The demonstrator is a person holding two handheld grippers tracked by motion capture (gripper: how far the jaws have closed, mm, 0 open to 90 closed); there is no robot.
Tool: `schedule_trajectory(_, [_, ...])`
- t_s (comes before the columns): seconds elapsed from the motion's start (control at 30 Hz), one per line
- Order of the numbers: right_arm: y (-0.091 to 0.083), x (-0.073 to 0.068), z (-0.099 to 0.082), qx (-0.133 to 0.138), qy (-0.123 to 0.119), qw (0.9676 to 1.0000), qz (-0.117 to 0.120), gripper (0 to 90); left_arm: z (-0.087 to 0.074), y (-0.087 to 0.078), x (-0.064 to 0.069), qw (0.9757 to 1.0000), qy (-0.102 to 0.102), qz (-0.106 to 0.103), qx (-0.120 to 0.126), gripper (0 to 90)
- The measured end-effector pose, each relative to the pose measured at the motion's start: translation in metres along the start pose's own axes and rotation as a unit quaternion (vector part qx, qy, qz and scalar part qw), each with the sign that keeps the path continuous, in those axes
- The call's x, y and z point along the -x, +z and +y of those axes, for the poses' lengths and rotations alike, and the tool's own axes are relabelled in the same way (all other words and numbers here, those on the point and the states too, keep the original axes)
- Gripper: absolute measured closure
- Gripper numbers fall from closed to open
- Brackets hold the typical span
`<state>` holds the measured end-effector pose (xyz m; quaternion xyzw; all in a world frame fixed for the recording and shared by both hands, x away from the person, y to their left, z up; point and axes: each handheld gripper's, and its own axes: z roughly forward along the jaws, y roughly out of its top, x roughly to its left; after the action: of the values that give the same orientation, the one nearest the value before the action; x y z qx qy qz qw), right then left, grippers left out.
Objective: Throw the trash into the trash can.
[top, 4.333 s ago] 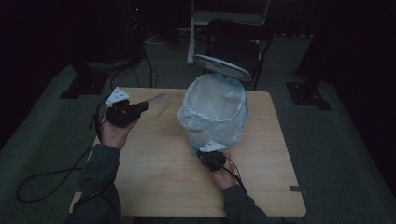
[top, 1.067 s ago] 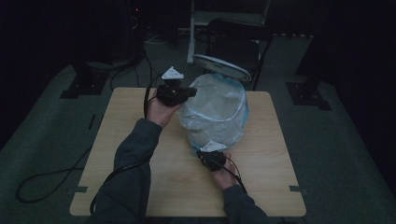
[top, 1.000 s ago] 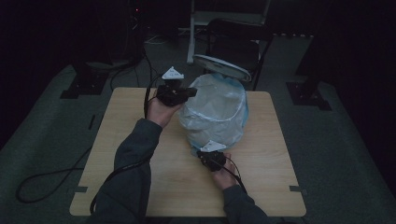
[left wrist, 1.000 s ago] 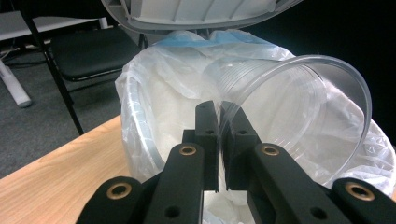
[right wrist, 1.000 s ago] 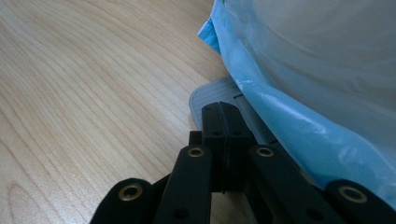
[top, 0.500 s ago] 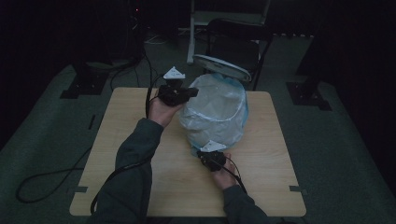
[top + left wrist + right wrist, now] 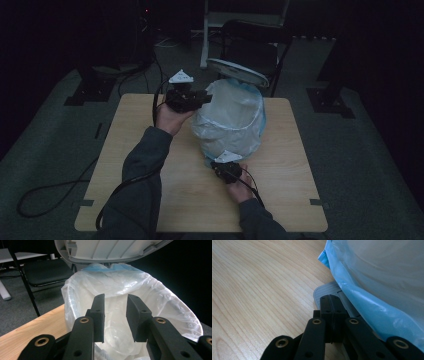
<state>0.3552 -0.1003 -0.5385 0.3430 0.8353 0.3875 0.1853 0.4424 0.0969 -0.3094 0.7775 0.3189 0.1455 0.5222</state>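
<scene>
High view: my left gripper (image 7: pixel 206 96), jaws just opened and empty, hangs over the bin (image 7: pixel 230 120); my right gripper (image 7: pixel 221 166), closed, presses its pedal (image 7: pixel 325 291).

table (image 7: pixel 150 130): matt wood | bin liner (image 7: pixel 155 302): glossy crinkled plastic | pedal (image 7: pixel 324 291): ribbed plastic

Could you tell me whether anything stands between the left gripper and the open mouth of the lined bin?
Nothing visible does. The left gripper hangs over the bin, jaws apart with nothing between them, looking straight into the clear plastic liner. The raised lid is above and behind the opening, not across it.
</scene>
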Motion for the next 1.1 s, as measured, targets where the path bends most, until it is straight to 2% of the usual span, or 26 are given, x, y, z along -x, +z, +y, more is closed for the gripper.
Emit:
schedule_trajectory(0.2, [0.000,0.000,0.000,0.000,0.000,1.0000,0.001,90.0,-0.002,-0.010,-0.002,1.0000,-0.002,0.008,0.005,67.9])
schedule_trajectory(0.37, [0.000,0.000,0.000,0.001,0.003,1.0000,0.002,90.0,-0.012,-0.024,-0.009,0.9998,-0.003,0.017,0.007,67.9])
schedule_trajectory(0.53, [0.000,0.000,0.000,0.000,0.002,1.0000,0.002,90.0,-0.027,-0.044,-0.020,0.9992,-0.023,0.030,0.012,67.8])
schedule_trajectory(0.73, [0.000,0.000,0.000,0.001,0.002,1.0000,0.002,90.0,-0.044,-0.062,-0.029,0.9984,-0.035,0.042,0.017,67.5])
schedule_trajectory(0.93, [0.000,0.000,0.000,0.002,0.004,1.0000,0.002,90.0,-0.056,-0.069,-0.032,0.9975,-0.050,0.045,0.021,67.2])
schedule_trajectory(1.1, [0.000,0.000,0.000,0.002,0.005,1.0000,0.003,90.0,-0.062,-0.068,-0.031,0.9974,-0.051,0.047,0.017,67.2])
